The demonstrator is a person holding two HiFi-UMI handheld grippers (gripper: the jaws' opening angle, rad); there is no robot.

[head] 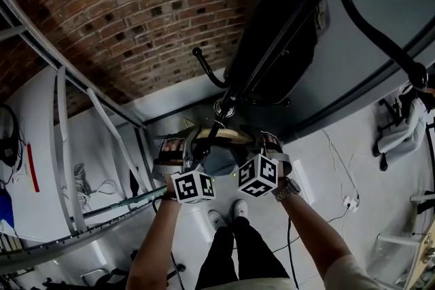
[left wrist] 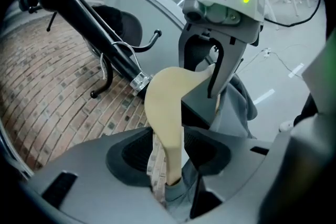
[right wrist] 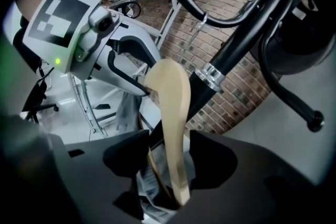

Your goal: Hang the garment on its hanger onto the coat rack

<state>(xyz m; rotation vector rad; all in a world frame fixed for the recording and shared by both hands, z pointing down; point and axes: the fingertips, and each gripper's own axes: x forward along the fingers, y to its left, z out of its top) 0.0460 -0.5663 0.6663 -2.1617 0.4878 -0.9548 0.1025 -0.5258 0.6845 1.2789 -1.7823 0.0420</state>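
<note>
A pale wooden hanger (head: pixel 228 136) carries a grey garment (head: pixel 219 163) and is held up against the black coat rack pole (head: pixel 285 30), just under a curved hook (head: pixel 207 71). My left gripper (left wrist: pixel 169 152) is shut on one arm of the hanger (left wrist: pixel 165 107), its pads pressing both sides. My right gripper (right wrist: pixel 170 157) stands open around the other arm of the hanger (right wrist: pixel 170 97), with a gap beside the wood. The grey garment (right wrist: pixel 126 113) hangs below. I cannot tell whether the hanger's hook rests on the rack.
A brick wall (head: pixel 122 17) stands behind the rack. White metal frames (head: pixel 68 146) and cables are at the left. A chair (head: pixel 401 132) and a floor socket with cords (head: pixel 350 202) are at the right. The person's shoes (head: pixel 228 214) are below the grippers.
</note>
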